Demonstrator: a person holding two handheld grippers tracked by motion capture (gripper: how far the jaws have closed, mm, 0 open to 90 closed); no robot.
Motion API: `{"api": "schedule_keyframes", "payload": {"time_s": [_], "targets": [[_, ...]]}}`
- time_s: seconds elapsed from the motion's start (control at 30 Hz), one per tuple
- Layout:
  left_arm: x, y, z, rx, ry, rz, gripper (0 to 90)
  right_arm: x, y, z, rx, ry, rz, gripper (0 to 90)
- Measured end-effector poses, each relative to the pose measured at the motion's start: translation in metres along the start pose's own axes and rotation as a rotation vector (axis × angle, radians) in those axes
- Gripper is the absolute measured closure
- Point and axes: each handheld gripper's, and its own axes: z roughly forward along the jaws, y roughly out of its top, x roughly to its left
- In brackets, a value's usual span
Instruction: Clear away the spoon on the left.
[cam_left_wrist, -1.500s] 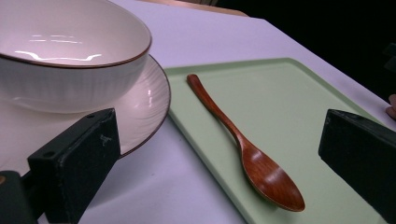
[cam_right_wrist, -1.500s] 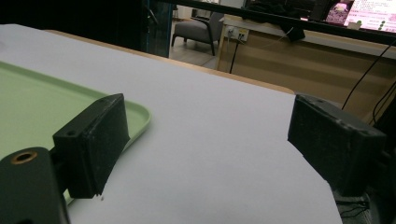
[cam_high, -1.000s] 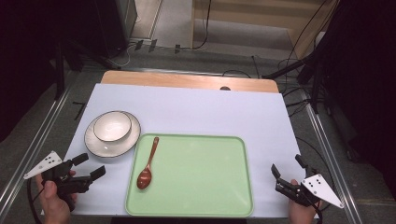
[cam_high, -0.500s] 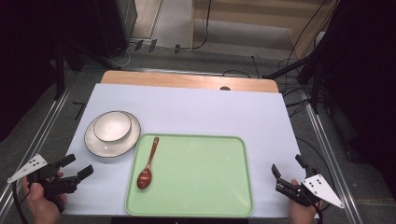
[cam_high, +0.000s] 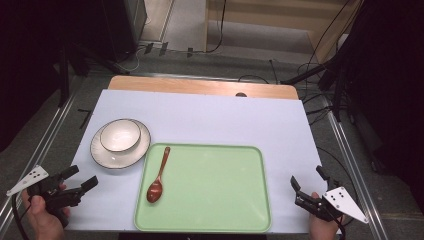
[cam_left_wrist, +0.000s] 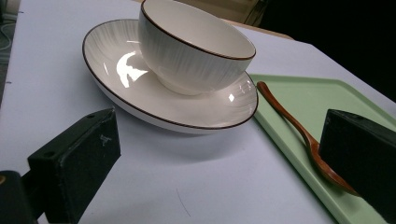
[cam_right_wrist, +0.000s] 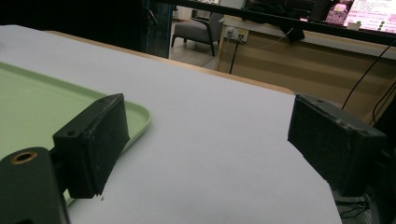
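At the near-left corner of the white-covered table (cam_high: 210, 117), a person's left hand (cam_high: 42, 220) holds the left gripper (cam_high: 82, 180) low over the tabletop, its two black jaws spread wide and holding nothing; seen along that gripper's own camera, the jaws frame bare white surface and touch neither dish nor tray. Just beyond it sits a white bowl (cam_high: 120, 135) with a thin dark rim, upright in the middle of a matching white plate (cam_high: 102, 156), which lies on the table just beside the left edge of a pale green tray (cam_high: 220, 185); the left gripper view shows the plate's rim close to, perhaps slightly overlapping, the tray's edge, though contact cannot be told. A reddish-brown wooden spoon (cam_high: 158, 176) lies inside the tray along its left side, bowl end toward the person, handle pointing away. The rest of the tray is bare. At the near-right corner, the right hand (cam_high: 322, 229) holds the right gripper (cam_high: 307, 182) just off the tray's right edge, its jaws likewise spread wide and gripping nothing, above the white surface with the tray's rounded corner behind one jaw in its own view.
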Motion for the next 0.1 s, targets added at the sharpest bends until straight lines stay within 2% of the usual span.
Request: {"api": "schedule_keyframes", "payload": {"time_s": [0.1], "targets": [[0.0005, 0.0004, 0.0028, 0.012, -0.008, -0.006, 0.0, -0.0002, 0.0000, 0.0002, -0.001, 0.001, 0.000, 13.2]]}}
